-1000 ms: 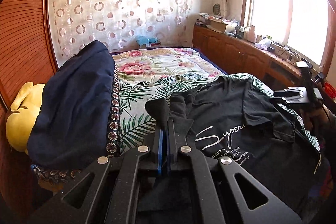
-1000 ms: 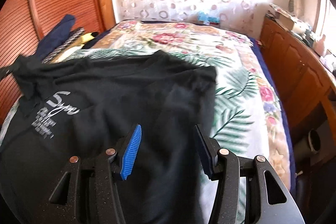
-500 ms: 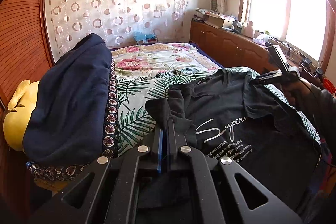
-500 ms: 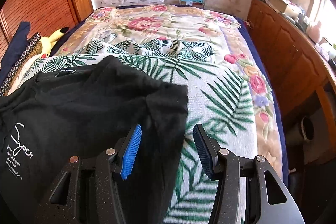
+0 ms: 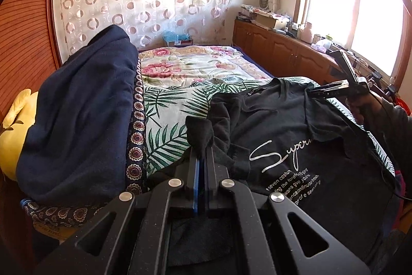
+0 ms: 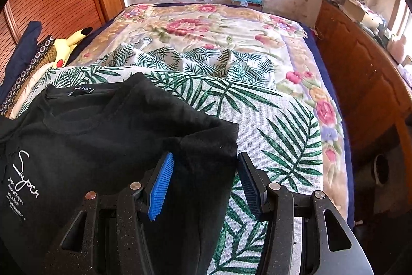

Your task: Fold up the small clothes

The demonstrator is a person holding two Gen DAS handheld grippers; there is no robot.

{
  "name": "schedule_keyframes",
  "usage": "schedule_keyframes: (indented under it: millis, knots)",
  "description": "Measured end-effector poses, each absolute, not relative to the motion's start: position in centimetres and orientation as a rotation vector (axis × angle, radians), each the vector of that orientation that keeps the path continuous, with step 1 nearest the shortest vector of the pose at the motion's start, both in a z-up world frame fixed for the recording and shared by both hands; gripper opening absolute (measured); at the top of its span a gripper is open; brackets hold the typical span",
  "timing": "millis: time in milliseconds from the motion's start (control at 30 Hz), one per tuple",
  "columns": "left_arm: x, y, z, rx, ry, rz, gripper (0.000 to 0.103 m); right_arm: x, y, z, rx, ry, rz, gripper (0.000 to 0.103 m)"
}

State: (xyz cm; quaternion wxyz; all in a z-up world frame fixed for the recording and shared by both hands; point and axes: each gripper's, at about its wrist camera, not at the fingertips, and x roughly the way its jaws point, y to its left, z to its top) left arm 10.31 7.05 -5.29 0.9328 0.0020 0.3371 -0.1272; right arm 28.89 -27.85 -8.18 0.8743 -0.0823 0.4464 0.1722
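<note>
The left tool (image 5: 202, 159) pinches a sleeve of the black T-shirt (image 5: 296, 135), spread face up on the bed (image 6: 283, 105). The right tool (image 6: 203, 183) hangs with fingers apart over the other sleeve. Spreading seems underway; next, clamp that sleeve and pull it flat.

The right gripper (image 6: 204, 184) hangs with jaws apart over the black T-shirt (image 6: 108, 135). The shirt's sleeve lies between them on the leaf-print bedspread (image 6: 278, 130).
</note>
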Motion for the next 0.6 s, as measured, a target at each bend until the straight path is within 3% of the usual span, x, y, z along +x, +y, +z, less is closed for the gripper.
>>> schedule_keyframes:
  millis: [67, 100, 133, 167, 333, 600]
  knots:
    - [10.5, 7.1, -5.6, -0.002, 0.696, -0.263, 0.003, 28.8, -27.8, -8.1, -0.170, 0.925, 0.369, 0.050]
    - [10.6, 7.3, -5.5, -0.004, 0.699, -0.264, 0.003, 28.7, -27.8, -8.1, -0.170, 0.922, 0.378, 0.042]
    - [10.7, 7.3, -5.6, -0.006, 0.701, -0.266, 0.003, 28.6, -27.7, -8.1, -0.174, 0.918, 0.394, 0.032]
    - [10.8, 7.3, -5.7, -0.006, 0.703, -0.269, 0.003, 28.5, -27.4, -8.0, -0.177, 0.921, 0.425, 0.006]
    - [10.1, 7.4, -5.2, -0.016, 0.687, -0.270, 0.003, 27.2, -25.9, -7.4, -0.246, 0.885, 0.397, 0.006]
    - [5.7, 8.2, -2.9, -0.033, 0.607, -0.266, 0.003, 19.0, -26.7, -2.1, -0.182, 0.662, 0.420, 0.006]
